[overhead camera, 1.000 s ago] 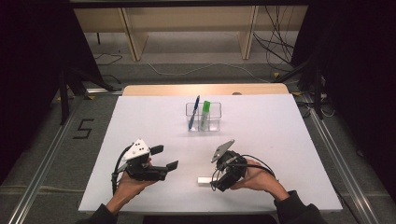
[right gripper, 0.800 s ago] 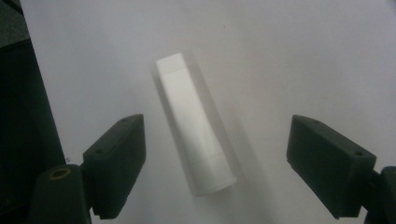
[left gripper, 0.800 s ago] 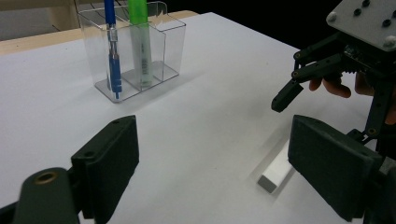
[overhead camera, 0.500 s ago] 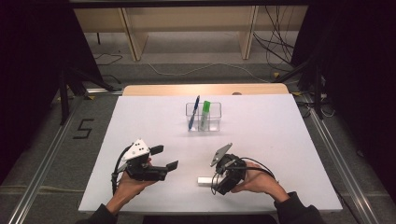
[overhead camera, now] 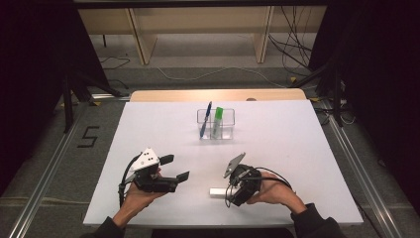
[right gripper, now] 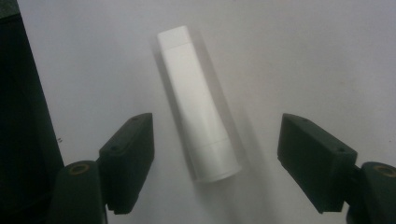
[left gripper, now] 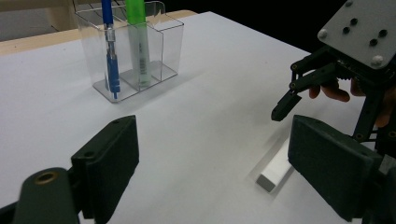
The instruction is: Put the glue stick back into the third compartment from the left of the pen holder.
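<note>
Right hand-held gripper (right gripper: pixel 212 154) poised over white tube (right gripper: pixel 196 105) on table (overhead camera: pixel 297 148), jaws wide, just been closing, not touching. Left hand-held gripper (overhead camera: pixel 176 168) open, empty.

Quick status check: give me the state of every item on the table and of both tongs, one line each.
White tube: lying flat on the table, between the right tongs' jaws, not gripped.
Right tongs: open, jaws just been closing around the tube, pads clear of it.
Left tongs: open, holding nothing.
Clear organizer: upright, at the table's far middle.
Blue pen: standing in the organizer, leaning.
Green marker: standing in the organizer, capped.
</note>
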### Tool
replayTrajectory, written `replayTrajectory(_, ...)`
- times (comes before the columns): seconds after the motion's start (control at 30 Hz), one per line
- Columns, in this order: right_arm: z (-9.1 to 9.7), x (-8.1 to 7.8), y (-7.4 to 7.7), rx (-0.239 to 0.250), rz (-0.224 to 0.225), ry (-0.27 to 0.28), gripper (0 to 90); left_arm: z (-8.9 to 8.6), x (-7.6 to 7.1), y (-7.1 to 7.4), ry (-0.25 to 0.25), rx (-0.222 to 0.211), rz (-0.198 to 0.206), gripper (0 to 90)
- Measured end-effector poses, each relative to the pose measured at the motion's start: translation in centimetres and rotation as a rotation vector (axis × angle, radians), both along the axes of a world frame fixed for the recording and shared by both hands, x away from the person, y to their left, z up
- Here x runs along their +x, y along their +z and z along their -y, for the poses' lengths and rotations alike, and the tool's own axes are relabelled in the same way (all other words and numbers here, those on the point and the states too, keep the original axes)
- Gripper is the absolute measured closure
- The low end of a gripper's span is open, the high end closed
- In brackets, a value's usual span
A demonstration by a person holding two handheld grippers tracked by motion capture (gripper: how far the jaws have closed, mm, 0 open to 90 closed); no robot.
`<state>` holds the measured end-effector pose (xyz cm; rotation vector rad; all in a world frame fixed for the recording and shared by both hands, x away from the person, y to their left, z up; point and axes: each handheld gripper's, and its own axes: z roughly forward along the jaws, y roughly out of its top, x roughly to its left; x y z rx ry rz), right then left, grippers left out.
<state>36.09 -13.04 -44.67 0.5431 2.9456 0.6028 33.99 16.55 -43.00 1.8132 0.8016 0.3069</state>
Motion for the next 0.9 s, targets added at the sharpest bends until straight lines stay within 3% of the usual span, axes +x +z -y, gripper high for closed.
replayTrajectory(0.6, -0.5, 0.0, -1.2, -0.038, -0.01, 0.028, 50.9, 0.1, -0.1, 0.0, -0.007, 0.005, 0.001, 15.9)
replayTrajectory(0.9, -0.7, 0.0, -1.6, -0.064, -0.014, 0.047, 56.6, 0.0, 0.0, 0.1, -0.003, 0.003, 0.004, 15.9)
